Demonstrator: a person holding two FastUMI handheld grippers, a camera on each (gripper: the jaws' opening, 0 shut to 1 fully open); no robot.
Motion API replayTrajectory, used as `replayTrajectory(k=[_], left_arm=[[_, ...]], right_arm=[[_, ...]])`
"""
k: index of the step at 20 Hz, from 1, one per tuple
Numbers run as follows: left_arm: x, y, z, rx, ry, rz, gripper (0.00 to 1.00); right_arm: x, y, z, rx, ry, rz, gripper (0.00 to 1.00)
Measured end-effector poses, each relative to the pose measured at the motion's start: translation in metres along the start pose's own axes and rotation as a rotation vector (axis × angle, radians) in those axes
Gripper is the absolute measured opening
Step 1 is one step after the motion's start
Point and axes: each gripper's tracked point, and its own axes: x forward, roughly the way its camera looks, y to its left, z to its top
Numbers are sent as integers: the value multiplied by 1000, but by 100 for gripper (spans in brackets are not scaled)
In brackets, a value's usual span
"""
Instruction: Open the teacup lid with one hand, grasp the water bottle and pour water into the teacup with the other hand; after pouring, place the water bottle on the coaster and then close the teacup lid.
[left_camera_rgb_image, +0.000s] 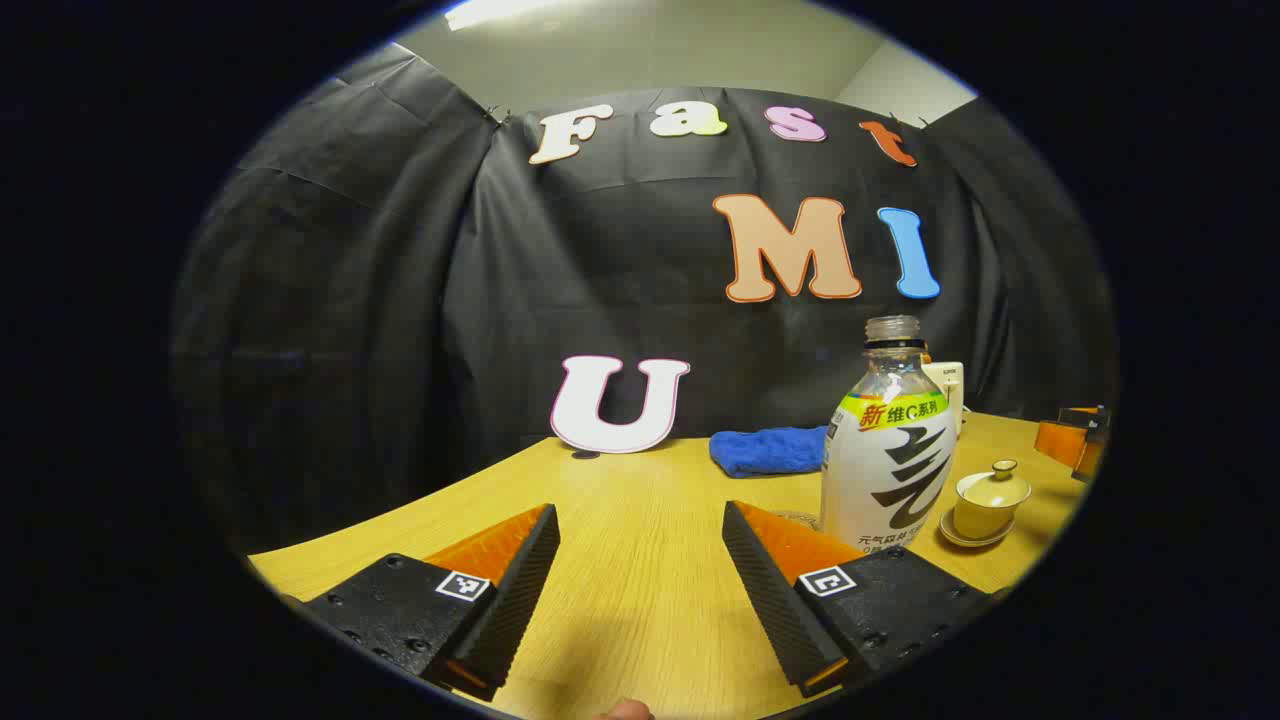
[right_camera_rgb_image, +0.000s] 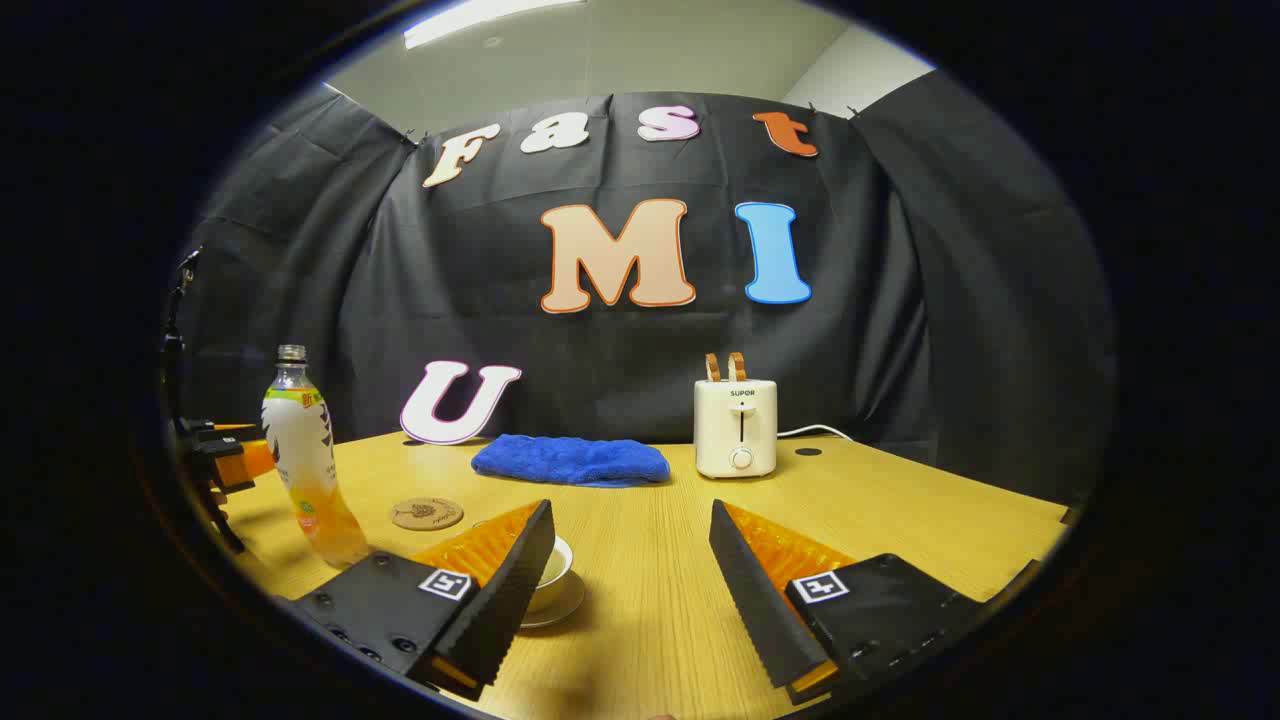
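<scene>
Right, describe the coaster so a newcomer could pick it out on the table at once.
Start from the wooden table and find the blue towel lying along its back edge. In front of the towel's left end, right of the water bottle, lies the coaster. It is the one flat, round, cork-brown disc, lower than the lidded teacup and bottle nearby.

Left gripper (left_camera_rgb_image: 640, 560) and right gripper (right_camera_rgb_image: 630, 555) both point forward, level, fingers spread wide apart, gripping nothing.
</scene>
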Motion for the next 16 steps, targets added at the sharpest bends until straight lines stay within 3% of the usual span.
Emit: replayTrajectory(k=[1, 2, 4, 8, 9, 12, 13, 14, 16], left_arm=[[1, -3, 1, 0, 0, -8, 99], [1, -3, -1, 1, 2, -11, 96], [1, -2, 0, 2, 1, -10, 96], [2, -3, 0, -1, 0, -10, 99], [0, -4, -1, -1, 1, -16, 95], [2, -3, 1, -4, -2, -15, 96], [2, -3, 0, -5, -1, -14, 96], [2, -2, 0, -5, 0, -10, 95], [2, -1, 0, -6, -1, -3, 95]], right_arm=[[0, 0, -1, 0, 0, 0, 99], [-1, -1, 0, 0, -1, 0, 94], [0, 0, -1, 0, 1, 0, 99], [0, 0, -1, 0, -1, 0, 99], [1, 0, -2, -1, 0, -2, 94], [-1, -2, -2, 0, 0, -9, 94], [0, -2, -2, -1, 1, -9, 99], [0, -2, -2, 0, 0, -9, 94], [1, -2, -1, 0, 2, -9, 94]])
